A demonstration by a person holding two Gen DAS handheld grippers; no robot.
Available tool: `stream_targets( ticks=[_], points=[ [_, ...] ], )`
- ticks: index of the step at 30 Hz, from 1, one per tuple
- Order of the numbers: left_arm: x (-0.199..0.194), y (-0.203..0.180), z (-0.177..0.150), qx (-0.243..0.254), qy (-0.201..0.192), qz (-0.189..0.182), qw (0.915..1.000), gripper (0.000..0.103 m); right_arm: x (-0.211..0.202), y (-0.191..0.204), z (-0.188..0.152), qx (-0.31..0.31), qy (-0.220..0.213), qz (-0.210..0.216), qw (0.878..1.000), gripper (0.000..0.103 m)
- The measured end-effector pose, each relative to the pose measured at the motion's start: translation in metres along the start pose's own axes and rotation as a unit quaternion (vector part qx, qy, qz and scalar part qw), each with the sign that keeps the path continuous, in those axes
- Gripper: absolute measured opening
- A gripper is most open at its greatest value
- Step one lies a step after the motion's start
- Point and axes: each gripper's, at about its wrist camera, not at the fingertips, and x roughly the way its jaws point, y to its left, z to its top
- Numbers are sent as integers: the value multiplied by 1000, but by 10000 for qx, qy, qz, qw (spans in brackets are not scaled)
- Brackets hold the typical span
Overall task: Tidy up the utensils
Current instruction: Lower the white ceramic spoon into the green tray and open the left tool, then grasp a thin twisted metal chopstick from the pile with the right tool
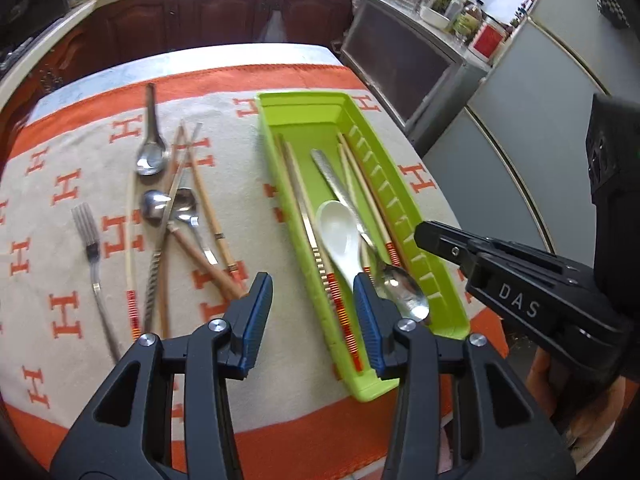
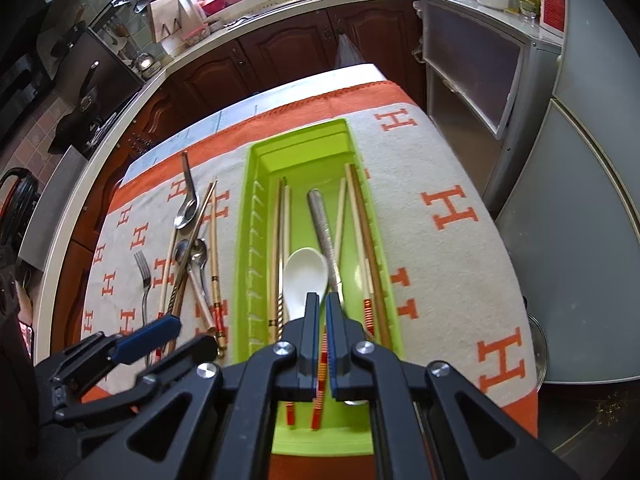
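The left gripper [image 1: 313, 312], jaws apart and empty, and the right gripper [image 2: 322, 312], jaws together on nothing, face light, stiff, slippery chopsticks [image 1: 206, 196], best pinched mid-shaft

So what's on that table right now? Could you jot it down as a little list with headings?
surface: table under an orange and cream cloth
tray: green, on the cloth
in tray: white spoon, metal spoon, several chopsticks
loose on cloth: fork, spoons, chopsticks in a crossed pile, left of the tray
left claw: open, empty, over the tray's near left edge
right claw: shut, over the tray's near end
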Motion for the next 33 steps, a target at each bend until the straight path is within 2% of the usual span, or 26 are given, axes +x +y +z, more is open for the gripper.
stream_targets(
  ticks=[5,12,17,29,31,33],
  points=[
    [-27,29,-17,-102,-227,386,9989,39,-1,24,-7,-233,45,124,9996,3],
    [-42,69,-42,-310,-211,875,9955,39,2,61,-17,-595,139,289,9977,3],
    [-43,96,-58,-504,-174,1067,9929,39,9,85,-26,-827,289,407,9953,3],
    [-30,159,-80,-1132,52,1119,9872,40,42,117,-37,-1007,725,934,9879,5],
    [-27,168,-81,-1234,86,1085,9864,43,49,120,-37,-988,780,976,9872,12],
    [-24,175,-81,-1349,84,1040,9853,48,56,120,-36,-936,848,1039,9865,13]
  ],
)
